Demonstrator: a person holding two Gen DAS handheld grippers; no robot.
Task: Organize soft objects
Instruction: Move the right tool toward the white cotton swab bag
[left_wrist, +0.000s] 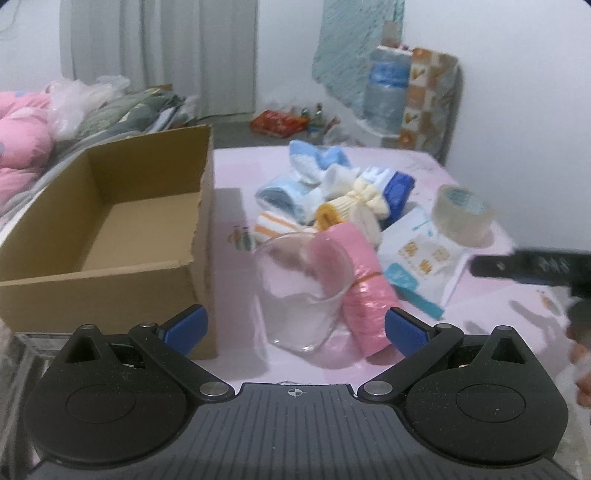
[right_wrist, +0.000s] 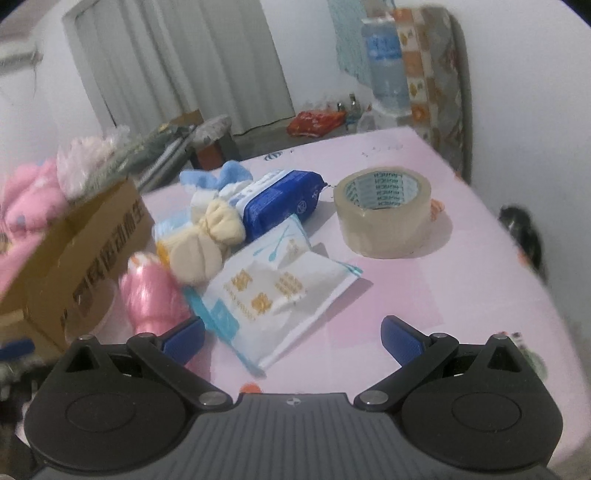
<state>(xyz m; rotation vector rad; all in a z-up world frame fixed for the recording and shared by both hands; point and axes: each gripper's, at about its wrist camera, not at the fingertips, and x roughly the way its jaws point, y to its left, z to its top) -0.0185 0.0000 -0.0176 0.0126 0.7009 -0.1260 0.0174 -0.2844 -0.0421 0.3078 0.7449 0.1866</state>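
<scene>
On the pink table lies a heap of rolled socks (left_wrist: 354, 199), cream, blue and striped ones. A pink roll of plastic bags (left_wrist: 365, 288) leans on a clear plastic cup (left_wrist: 295, 314). My left gripper (left_wrist: 295, 328) is open, and the cup stands just ahead between its blue fingertips, untouched. An open cardboard box (left_wrist: 92, 291) stands to the left, with nothing showing inside. My right gripper (right_wrist: 293, 338) is open low over the table. Only the near corner of a white packet (right_wrist: 280, 291) reaches between its fingers. The cream sock bundle (right_wrist: 207, 236) and pink roll (right_wrist: 155, 299) lie ahead on its left.
A roll of clear tape (right_wrist: 384, 218) stands at the right of the table and a blue wipes pack (right_wrist: 280, 203) lies behind the socks. A black part of the other tool (left_wrist: 535, 266) pokes in from the right edge. Bedding and bags are piled behind the box.
</scene>
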